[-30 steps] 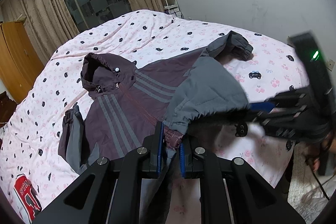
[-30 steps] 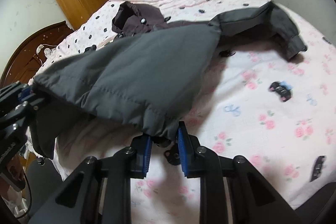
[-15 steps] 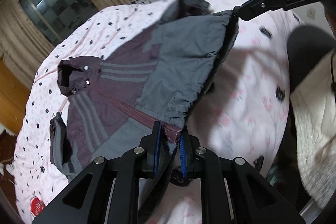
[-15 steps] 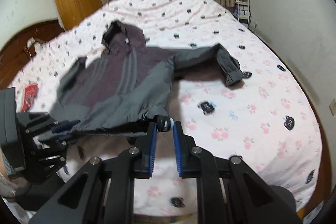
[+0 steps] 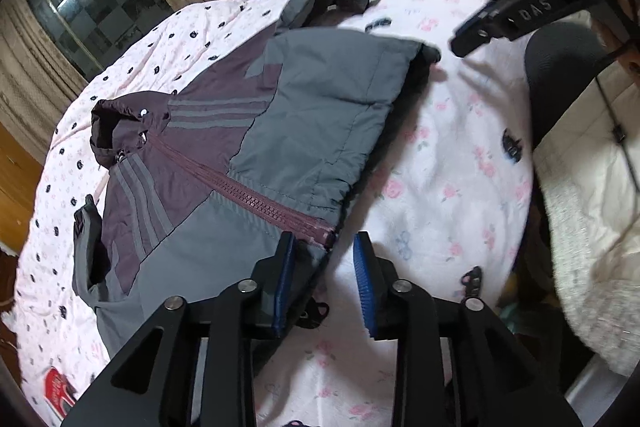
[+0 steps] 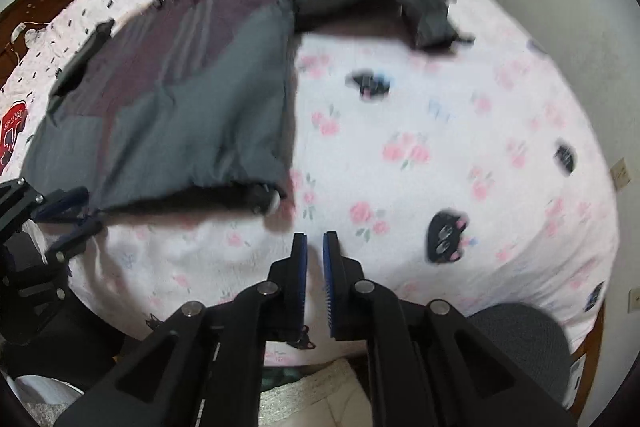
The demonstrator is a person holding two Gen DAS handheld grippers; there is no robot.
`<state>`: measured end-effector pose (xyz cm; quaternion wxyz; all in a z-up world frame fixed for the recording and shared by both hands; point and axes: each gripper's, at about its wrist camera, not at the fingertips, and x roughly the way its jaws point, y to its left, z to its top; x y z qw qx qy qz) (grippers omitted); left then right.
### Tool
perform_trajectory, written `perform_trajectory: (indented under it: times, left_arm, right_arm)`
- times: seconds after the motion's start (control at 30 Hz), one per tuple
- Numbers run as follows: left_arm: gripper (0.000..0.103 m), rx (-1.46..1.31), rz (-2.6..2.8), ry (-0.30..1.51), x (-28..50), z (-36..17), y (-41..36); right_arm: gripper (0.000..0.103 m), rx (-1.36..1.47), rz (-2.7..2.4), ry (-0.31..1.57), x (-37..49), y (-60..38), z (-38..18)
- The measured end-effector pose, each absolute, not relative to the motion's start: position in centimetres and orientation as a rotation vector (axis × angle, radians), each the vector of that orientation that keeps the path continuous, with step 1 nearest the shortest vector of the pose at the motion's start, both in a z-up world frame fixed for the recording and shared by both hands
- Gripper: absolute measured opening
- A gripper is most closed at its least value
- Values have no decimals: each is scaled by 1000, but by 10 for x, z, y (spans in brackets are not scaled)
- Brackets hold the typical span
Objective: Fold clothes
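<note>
Between the blue pads of the left gripper (image 5: 325,269) lies the hem corner of the maroon-and-grey zip-up hooded jacket (image 5: 224,163), but the jaws have just been opening and no longer press on it. The right gripper (image 6: 315,269) has just been closing; its jaws stand slightly apart with nothing in them, above bare bedding. The jacket lies spread on the pink floral bedspread (image 6: 440,147), its right front panel folded over onto the zipper, one sleeve stretched toward the far edge.

Each black tool (image 5: 325,251) has blue pads (image 5: 364,269) and silver screws (image 5: 247,284).
</note>
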<state>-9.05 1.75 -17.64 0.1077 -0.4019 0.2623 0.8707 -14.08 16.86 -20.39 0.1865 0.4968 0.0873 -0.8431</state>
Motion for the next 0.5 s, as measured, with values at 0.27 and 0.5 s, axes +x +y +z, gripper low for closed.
perform_trajectory:
  times: [0.27,0.5]
  left_arm:
    - [78,-1049,2876,437,-77,-110,-44]
    - [85,-1029,3254,432,-102,-94,-146]
  right_arm:
    - [49,1178,-2447,297,-142,161,-148]
    - [49,1157,-2394,256,-158,135,-139]
